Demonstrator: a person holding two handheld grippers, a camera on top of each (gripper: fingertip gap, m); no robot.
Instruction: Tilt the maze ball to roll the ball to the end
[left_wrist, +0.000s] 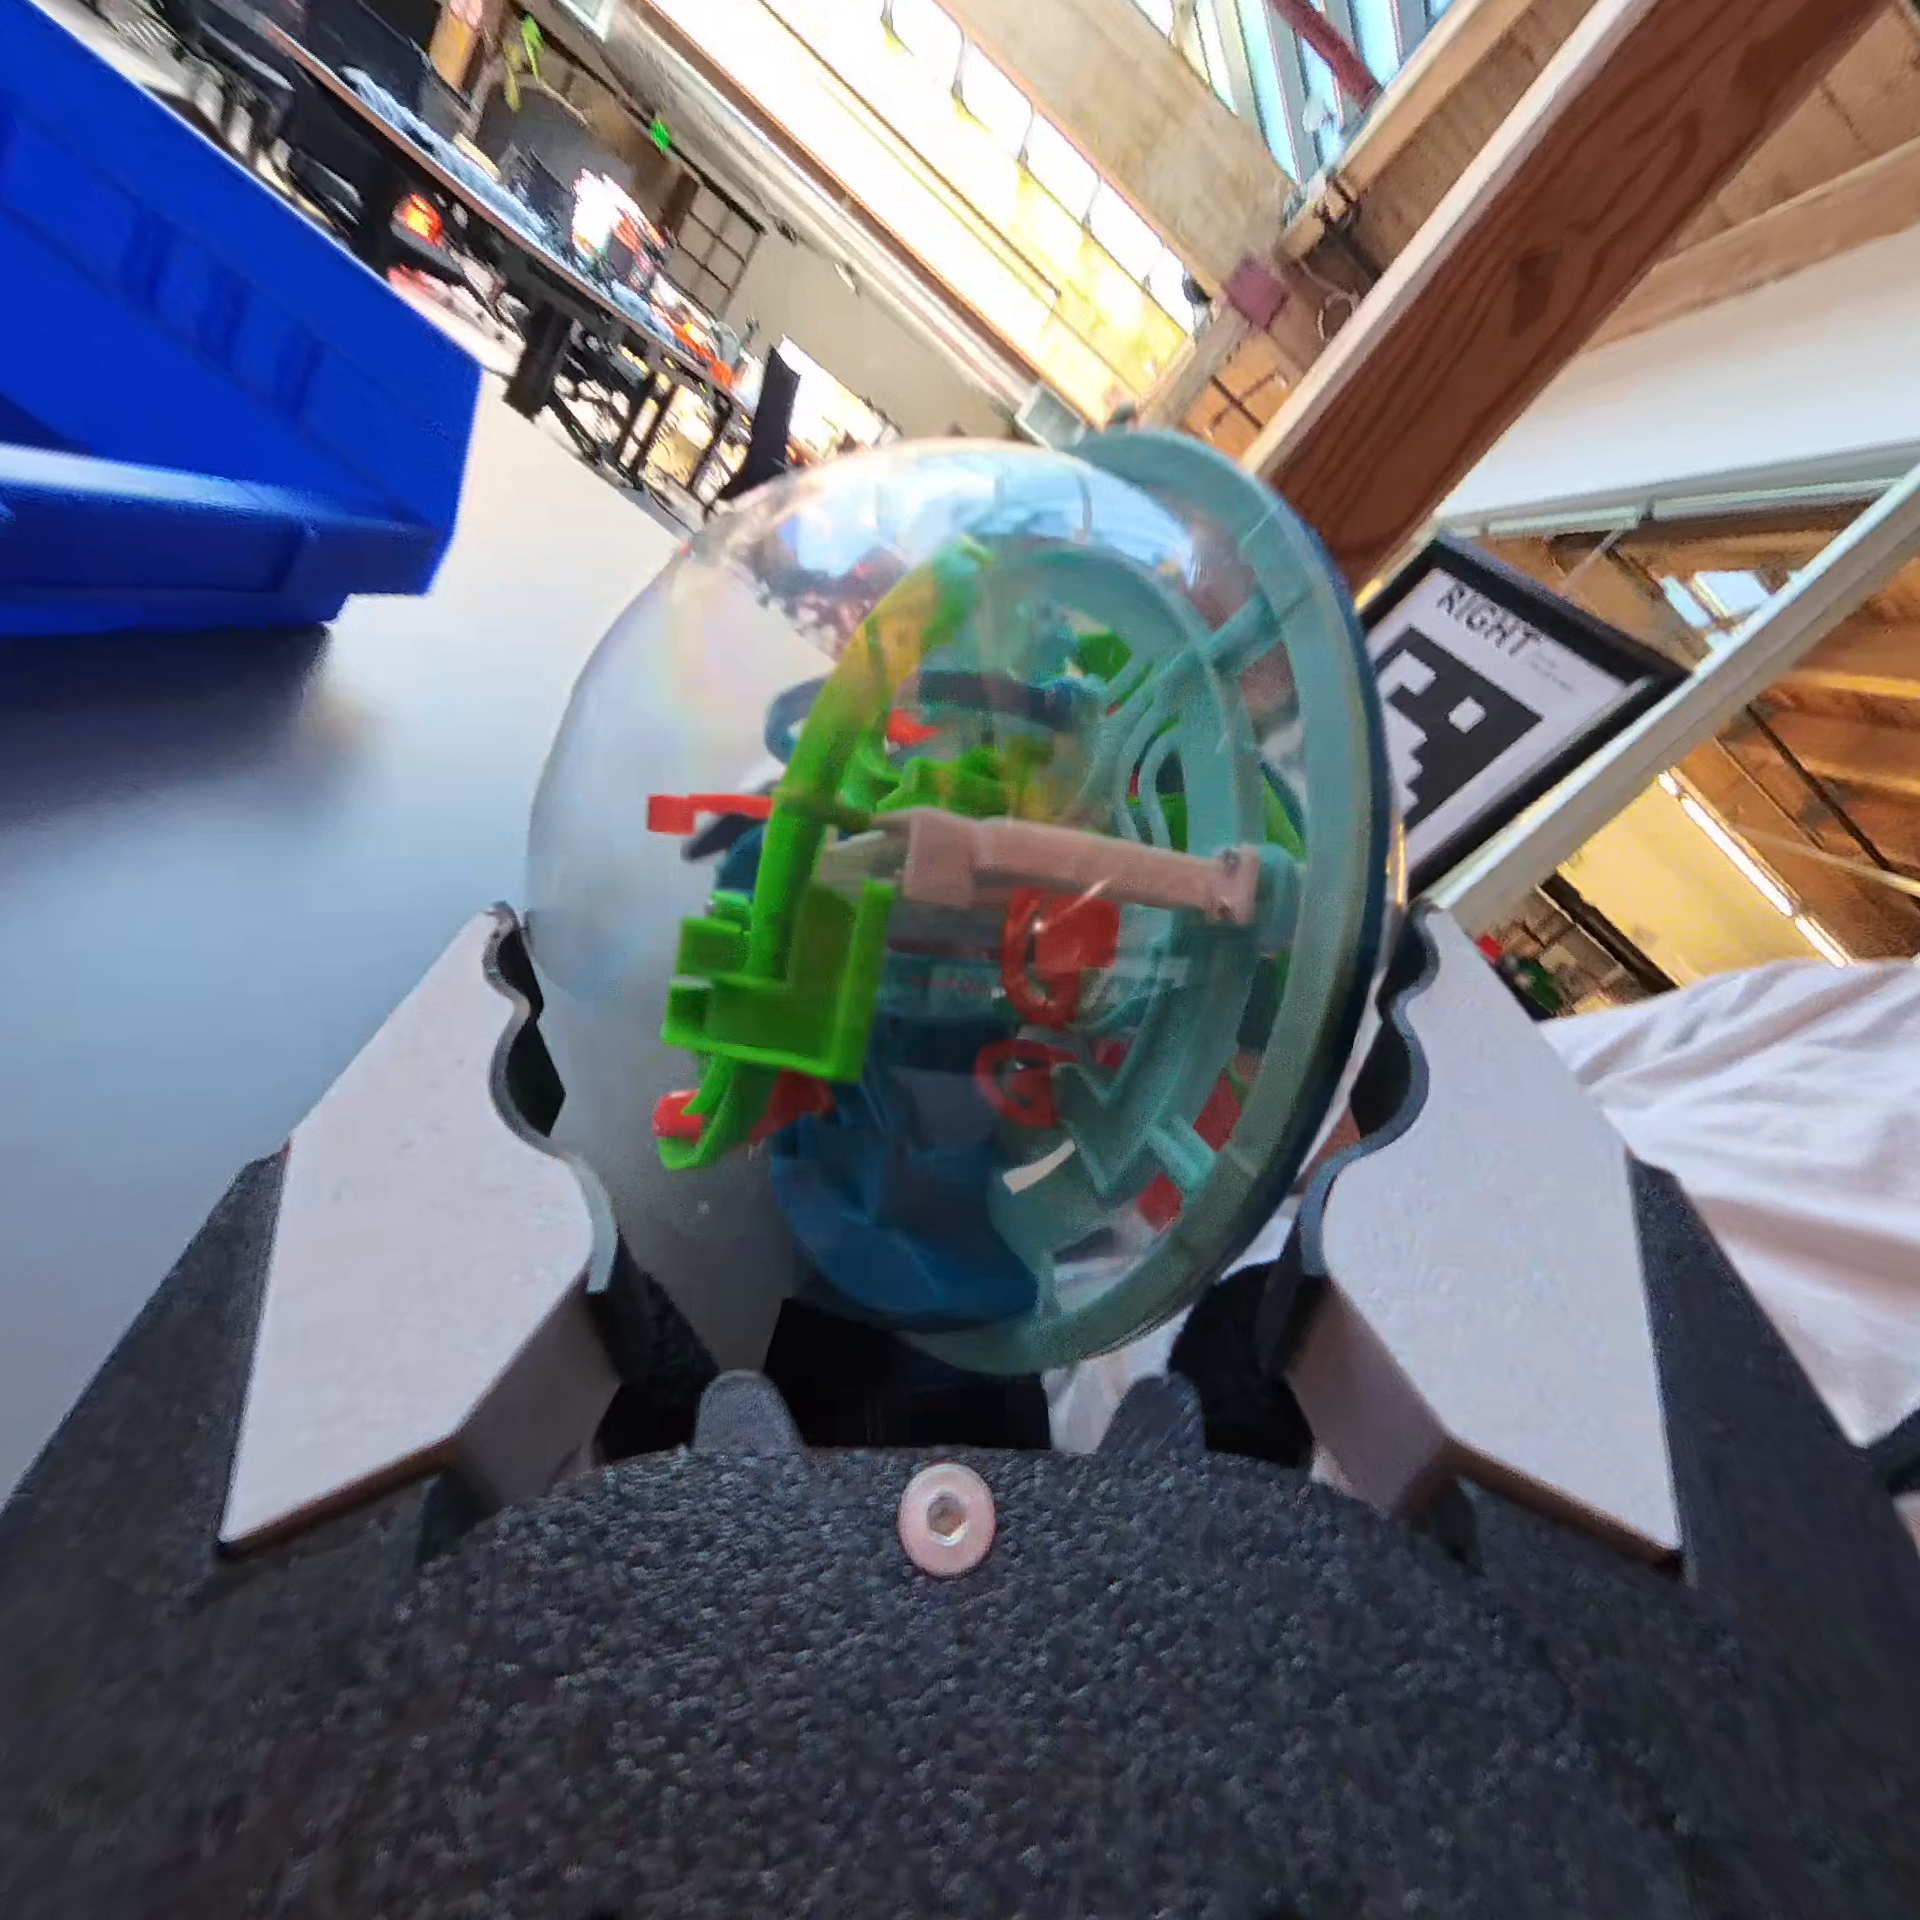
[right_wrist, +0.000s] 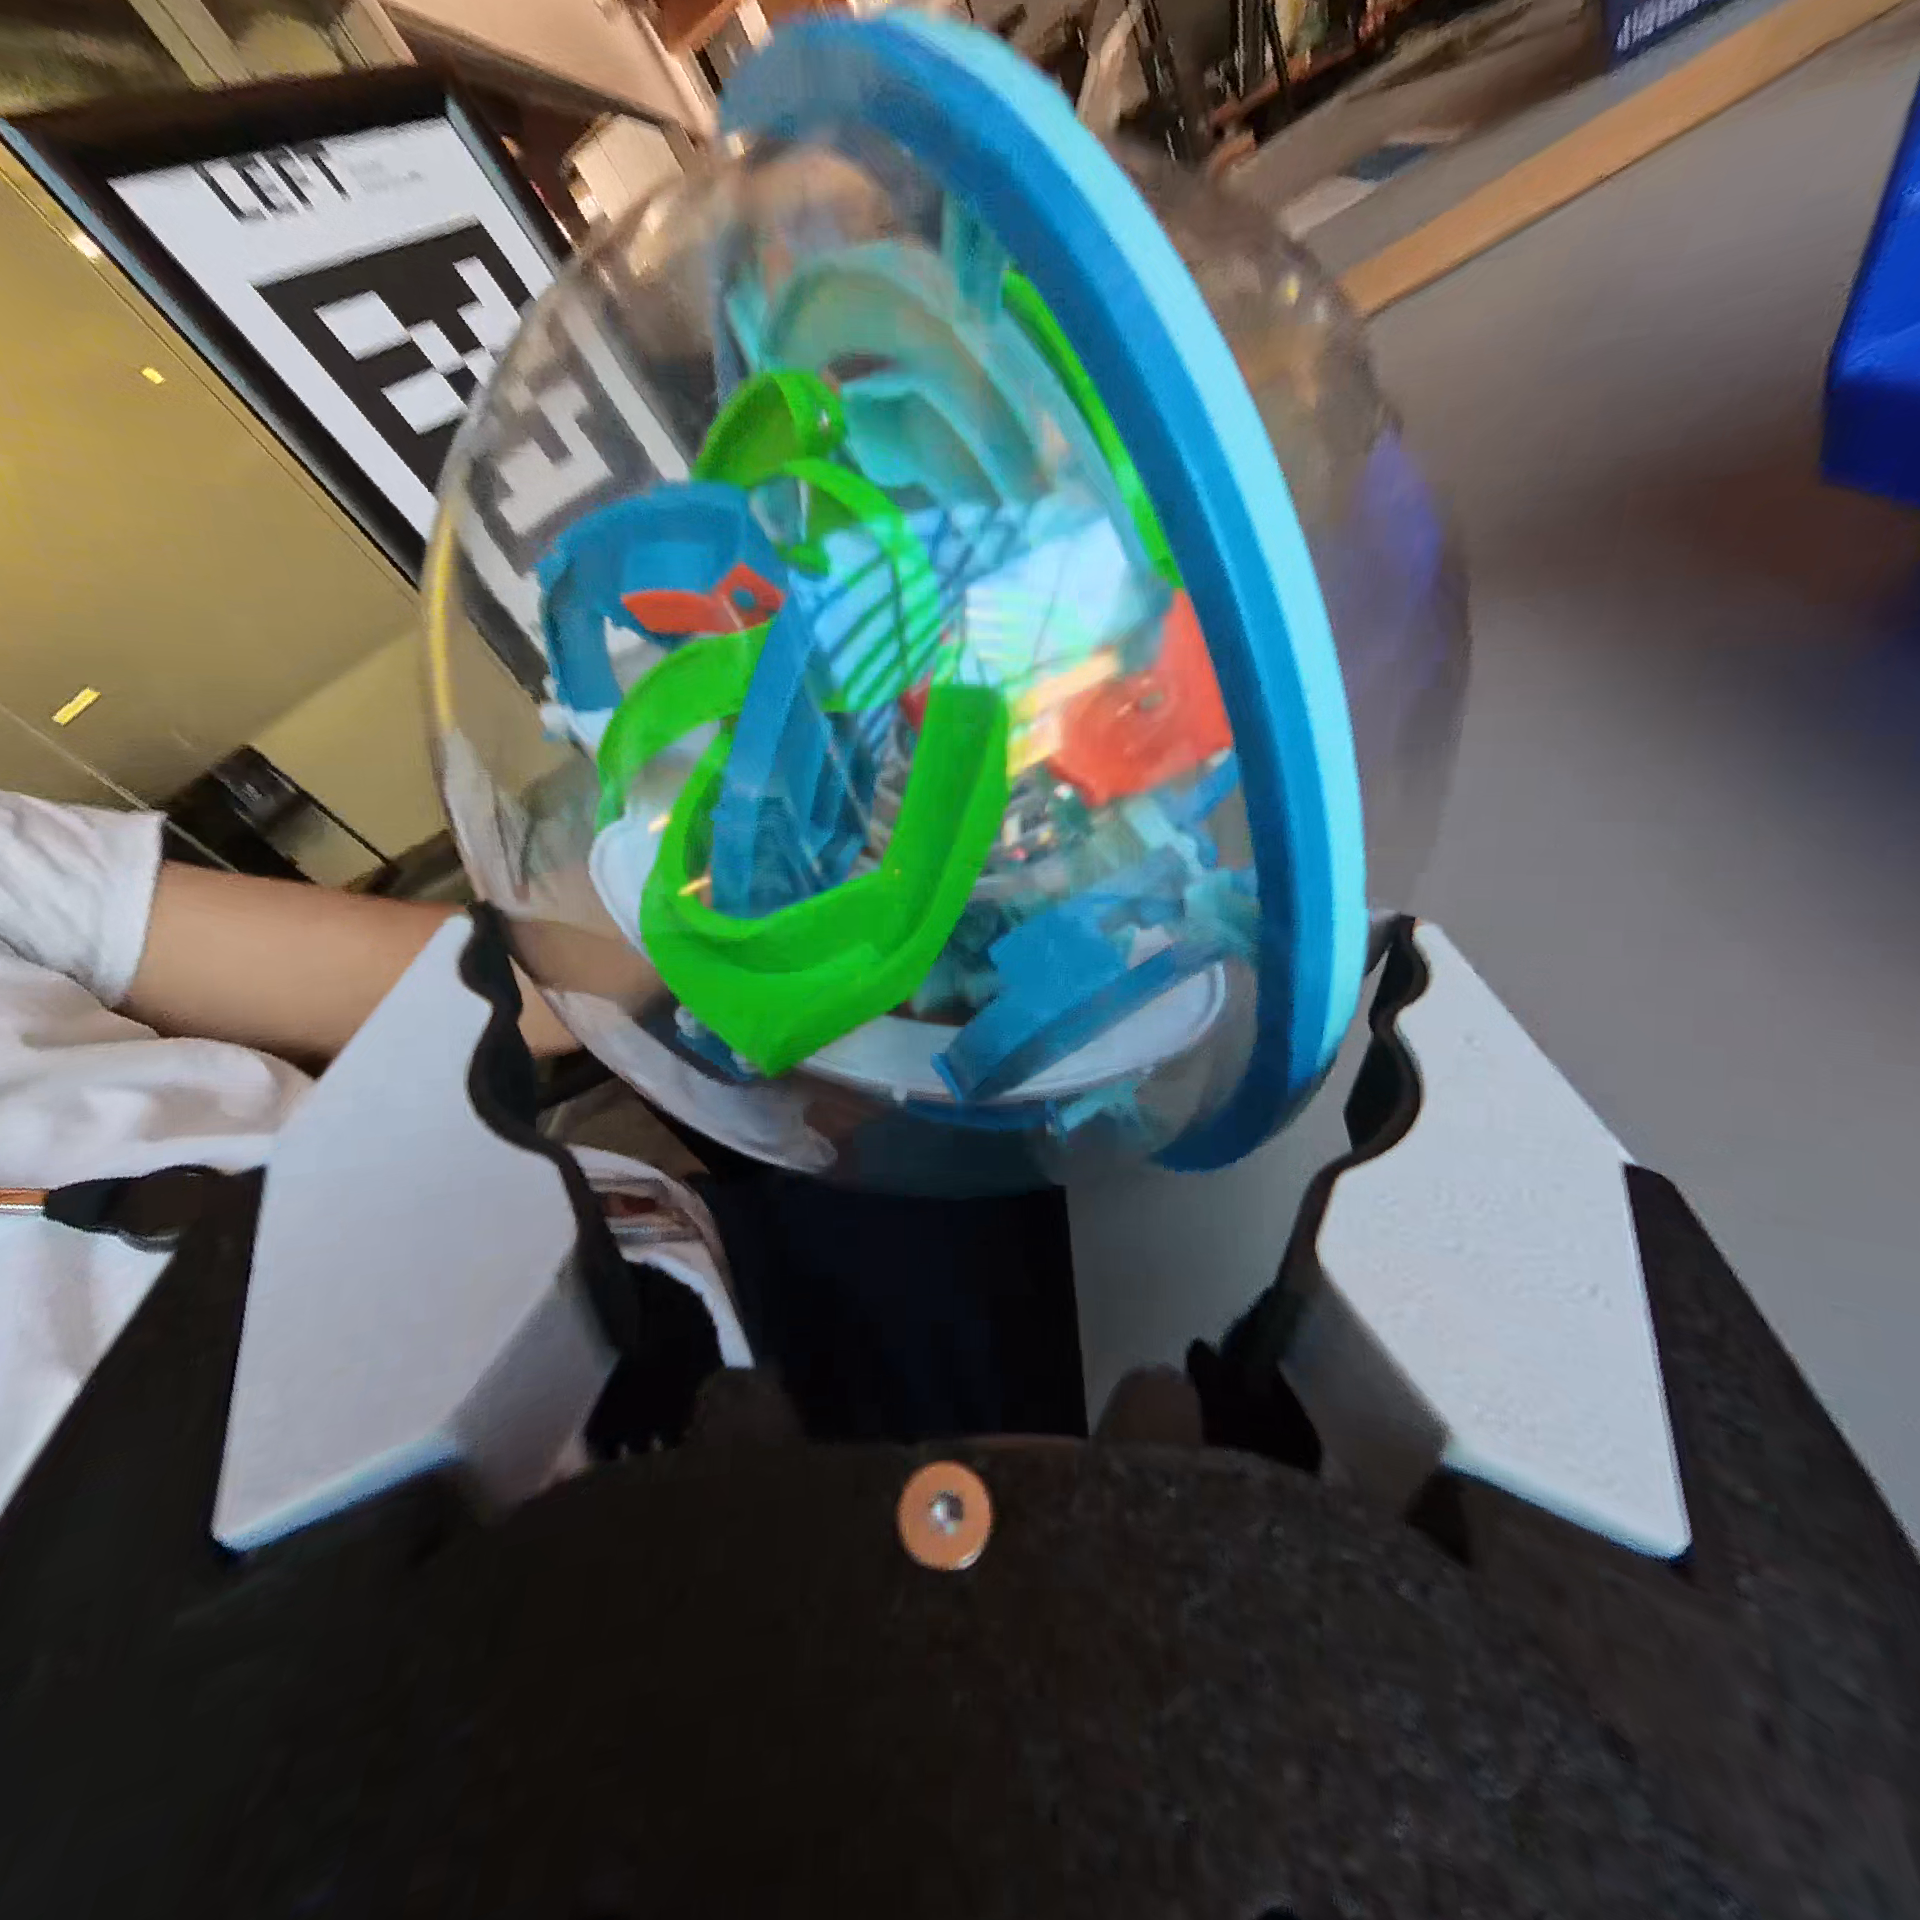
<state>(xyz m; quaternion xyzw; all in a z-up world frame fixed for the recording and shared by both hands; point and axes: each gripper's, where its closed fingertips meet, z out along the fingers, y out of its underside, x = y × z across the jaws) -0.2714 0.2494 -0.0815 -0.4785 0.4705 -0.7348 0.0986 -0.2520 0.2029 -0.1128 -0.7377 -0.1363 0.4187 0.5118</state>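
Maze ball (left_wrist: 956, 894), a clear plastic sphere with green, blue and red tracks and a blue equatorial ring, held off the grey tabletop (left_wrist: 208, 935) between both grippers' wide-spread fingers (left_wrist: 416, 1195) (right_wrist: 416, 1143); smooth curved contact risks slipping during tilts; inner ball not discernible.
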